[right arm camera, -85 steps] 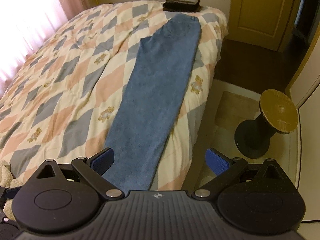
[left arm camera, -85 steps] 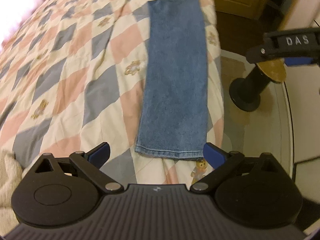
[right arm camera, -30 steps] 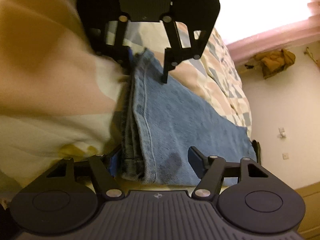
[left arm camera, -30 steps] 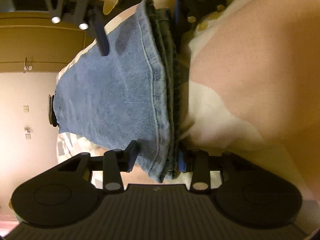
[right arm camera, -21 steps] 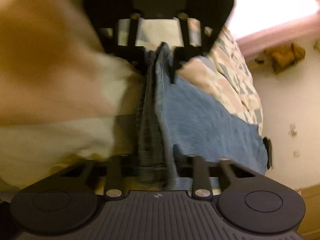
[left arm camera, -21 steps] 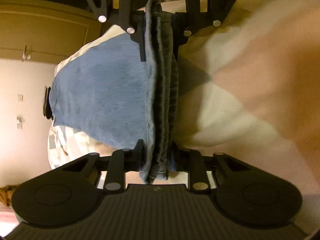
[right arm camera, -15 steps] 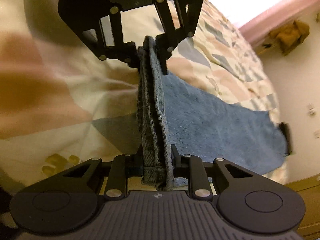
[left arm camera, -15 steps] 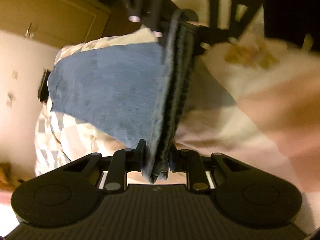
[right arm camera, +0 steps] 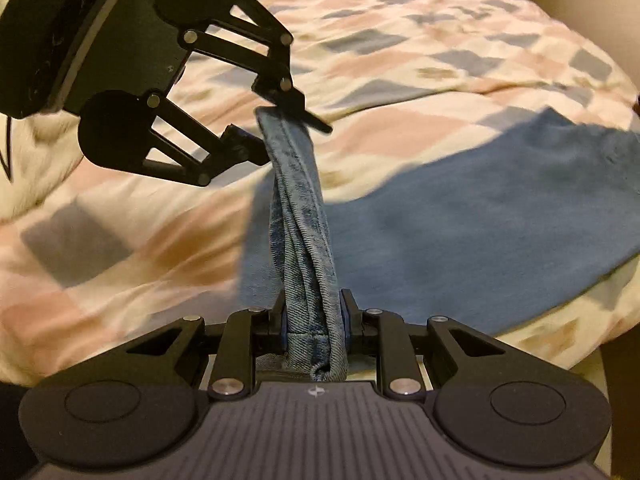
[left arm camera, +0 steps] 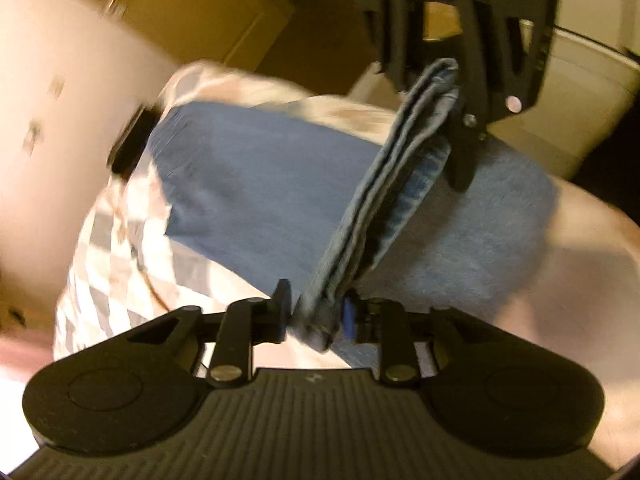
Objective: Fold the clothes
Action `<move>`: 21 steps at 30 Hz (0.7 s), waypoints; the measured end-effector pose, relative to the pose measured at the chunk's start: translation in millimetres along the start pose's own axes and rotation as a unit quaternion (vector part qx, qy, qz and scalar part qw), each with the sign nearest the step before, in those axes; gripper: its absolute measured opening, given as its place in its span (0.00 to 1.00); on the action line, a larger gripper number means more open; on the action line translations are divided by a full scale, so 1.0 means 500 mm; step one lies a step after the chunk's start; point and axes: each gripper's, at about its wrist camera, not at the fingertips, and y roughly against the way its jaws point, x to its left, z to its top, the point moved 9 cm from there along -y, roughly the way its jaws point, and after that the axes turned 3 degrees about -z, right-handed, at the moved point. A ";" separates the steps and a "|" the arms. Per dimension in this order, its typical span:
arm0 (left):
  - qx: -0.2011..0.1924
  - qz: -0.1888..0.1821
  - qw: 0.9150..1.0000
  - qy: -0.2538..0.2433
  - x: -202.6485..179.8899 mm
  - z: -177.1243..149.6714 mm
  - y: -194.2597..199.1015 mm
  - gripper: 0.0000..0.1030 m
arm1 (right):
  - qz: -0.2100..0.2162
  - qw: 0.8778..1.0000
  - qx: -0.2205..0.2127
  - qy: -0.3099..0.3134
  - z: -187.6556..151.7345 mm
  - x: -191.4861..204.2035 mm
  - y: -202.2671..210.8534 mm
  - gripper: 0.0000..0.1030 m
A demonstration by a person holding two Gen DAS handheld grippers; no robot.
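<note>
The left tool (left arm camera: 316, 316) is clenched on the hem end of a pair of blue denim jeans (left arm camera: 256, 184), its 2 black fingers (left arm camera: 283, 300) squeezing several stacked layers of the stitched cuff between them. The right tool (right arm camera: 314, 322) grips the other corner of the same hem, jaws pressed tight against the bunched denim, so the cuff runs as a taut, slightly twisted band from one tool to the other. In the right wrist view the left tool (right arm camera: 280, 120) appears at upper left, pinching the far end of that band, which is raised above the bed. In the left wrist view the right tool (left arm camera: 452, 92) appears at the top, holding the opposite end. The rest of the jeans (right arm camera: 480, 216) lies flat on a quilted bedspread with a pink, grey and cream diamond pattern (right arm camera: 400, 52), reaching toward the bed's edge on the right of the right wrist view. Only the hem end is lifted, and the cloth bends up from the flat part to the grasped cuff. A tan wooden door (left arm camera: 192, 20) shows, blurred, behind the bed in the left wrist view.
</note>
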 end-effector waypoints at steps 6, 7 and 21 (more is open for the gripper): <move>0.062 0.069 0.966 0.240 0.228 0.064 -0.139 0.27 | 0.049 0.993 0.035 -0.103 0.020 -0.367 -0.091 0.22; 0.071 0.072 0.954 0.284 0.241 0.058 -0.143 0.26 | 0.061 0.989 0.039 -0.128 0.017 -0.417 -0.114 0.22; 0.109 0.008 0.770 0.629 0.055 0.034 -0.164 0.21 | 0.198 0.960 0.062 -0.187 0.077 -0.536 -0.205 0.19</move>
